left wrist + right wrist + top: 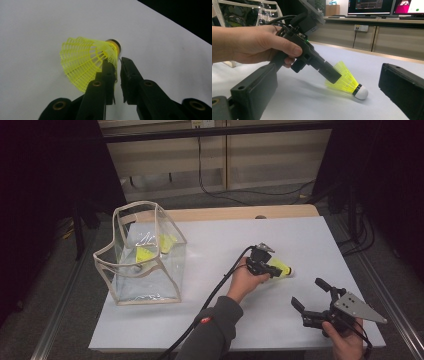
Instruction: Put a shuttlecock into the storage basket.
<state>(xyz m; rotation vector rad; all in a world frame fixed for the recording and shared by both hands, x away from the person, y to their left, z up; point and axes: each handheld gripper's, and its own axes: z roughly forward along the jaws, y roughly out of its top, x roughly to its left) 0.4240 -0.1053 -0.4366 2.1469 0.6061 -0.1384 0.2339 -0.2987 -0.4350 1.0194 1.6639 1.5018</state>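
Observation:
A yellow shuttlecock (285,268) with a white cork tip lies on its side on the white table (220,235). My left gripper (273,269) comes at it from the left, angled down. In the left gripper view the gripper (116,62) has its jaws nearly together, pinching the edge of the mesh skirt (80,62) near the cork. The right gripper view shows that gripper (333,75) over the skirt of the shuttlecock (349,82). My right gripper (308,292) stands open near the table's front right, with nothing between its wide-set jaws (329,100).
A clear plastic bag (150,287) with beige trim stands open at the table's left, with yellow shuttlecocks (144,254) inside. A cable trails from the left gripper toward the front edge. Cables lie on the floor beyond the table's wooden far edge (225,213).

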